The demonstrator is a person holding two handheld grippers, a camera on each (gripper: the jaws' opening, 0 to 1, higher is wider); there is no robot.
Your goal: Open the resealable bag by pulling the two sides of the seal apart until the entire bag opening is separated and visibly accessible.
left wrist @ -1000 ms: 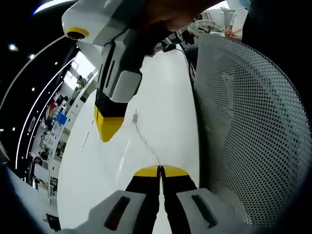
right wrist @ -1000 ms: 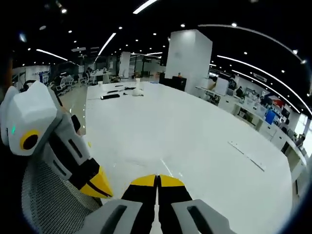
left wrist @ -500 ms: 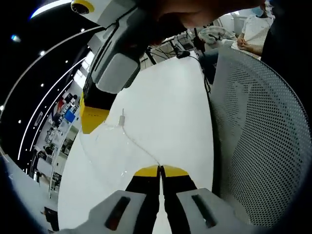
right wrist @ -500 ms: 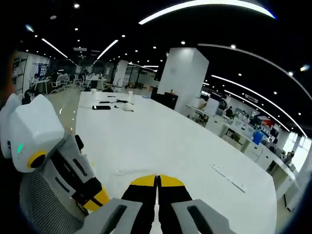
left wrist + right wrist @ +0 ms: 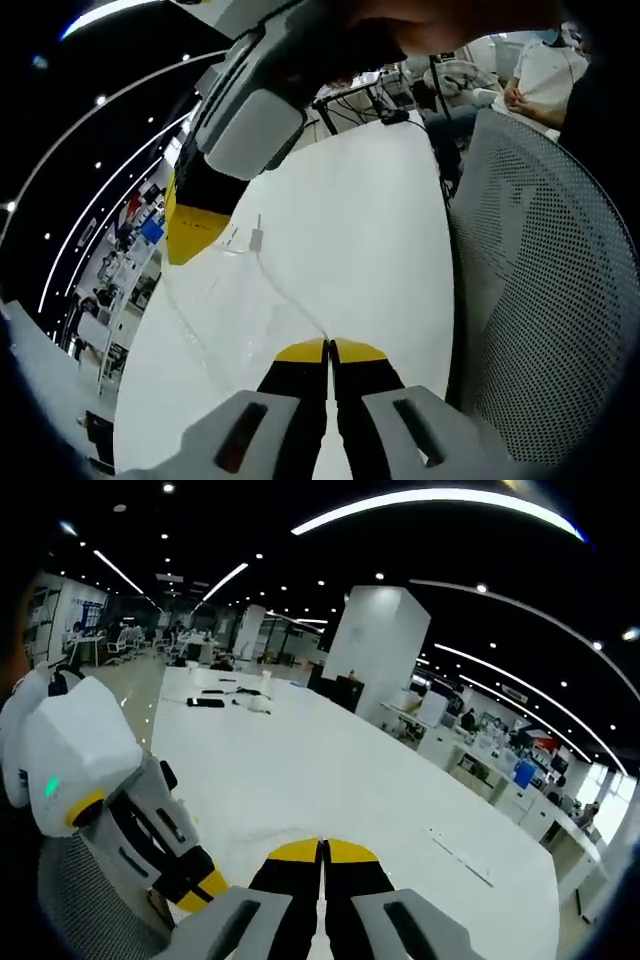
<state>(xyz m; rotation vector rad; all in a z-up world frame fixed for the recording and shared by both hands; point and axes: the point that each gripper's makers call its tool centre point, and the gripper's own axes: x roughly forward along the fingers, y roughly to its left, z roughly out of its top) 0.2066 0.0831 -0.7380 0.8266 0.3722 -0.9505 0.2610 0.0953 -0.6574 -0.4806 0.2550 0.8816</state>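
Left gripper view: left gripper (image 5: 327, 346) at the bottom, yellow tips pressed together on one edge of the clear resealable bag (image 5: 225, 300). Bag film almost transparent, stretched in the air above the white table (image 5: 350, 230), from these tips up toward the right gripper (image 5: 197, 228). Right gripper coming in from the top left, yellow tip closed on the other side of the bag. Small white slider tab (image 5: 256, 238) on the seal line, just beside the right gripper tip. White mesh chair back (image 5: 540, 300) at the right side.

Right gripper view: right gripper (image 5: 322, 847) at the bottom, tips together; bag film between them too faint to see clearly. Left gripper (image 5: 200, 889) at the lower left, near the right one. Long white table (image 5: 330, 770) ahead.
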